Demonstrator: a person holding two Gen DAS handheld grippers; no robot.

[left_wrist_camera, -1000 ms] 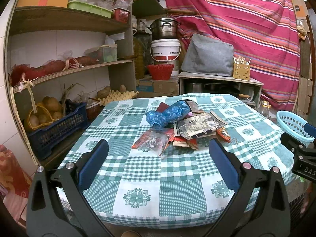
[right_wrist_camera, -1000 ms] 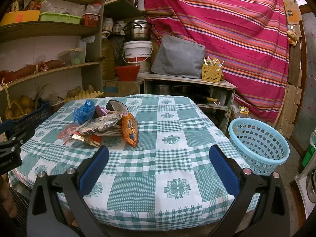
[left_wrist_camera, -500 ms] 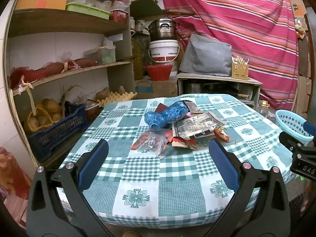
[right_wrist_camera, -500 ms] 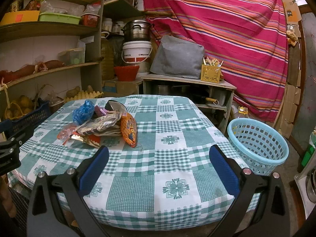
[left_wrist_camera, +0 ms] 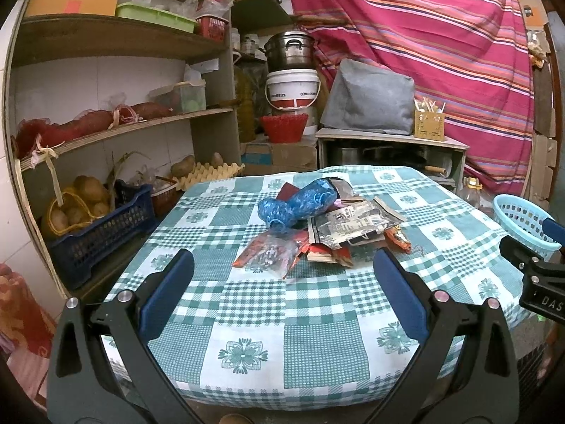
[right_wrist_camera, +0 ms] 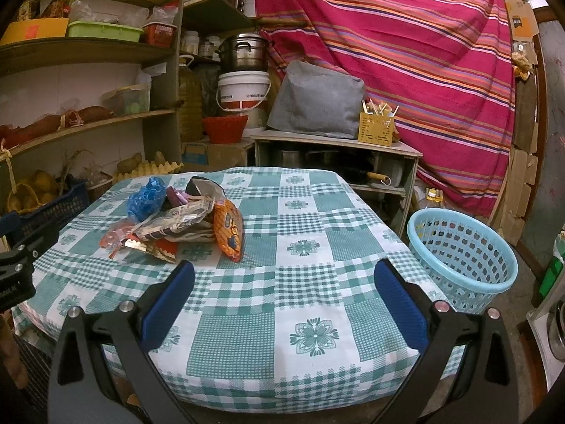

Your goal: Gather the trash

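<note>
Two handheld grippers hover at the near edge of a table point(left_wrist_camera: 247, 321) covered in a green and white checked cloth. The left gripper point(left_wrist_camera: 282, 282) has its blue-padded fingers spread wide apart and holds nothing. The right gripper point(right_wrist_camera: 282, 284) is the same, fingers wide and empty.

The trash lies in one loose heap point(left_wrist_camera: 325, 226) on the cloth. It sits ahead of the left gripper and slightly to its right, and ahead of the right gripper, well off to its left. The heap holds a crumpled blue plastic bag point(left_wrist_camera: 300, 206), a clear packet with red print point(left_wrist_camera: 270, 256), a grey printed wrapper point(left_wrist_camera: 353, 224) and an orange snack wrapper point(right_wrist_camera: 229, 229) standing on edge.

All of it looks light, thin and crinkly (likely slippery too), so it should crush easily and may slide on the cloth. A raised fold or free edge looks the best place to pinch, such as the upright rim of the orange wrapper.

A pale blue plastic basket point(right_wrist_camera: 462, 247) stands on the floor beside the table, ahead and right of the right gripper. It appears empty, though its bottom is partly hidden.
</note>
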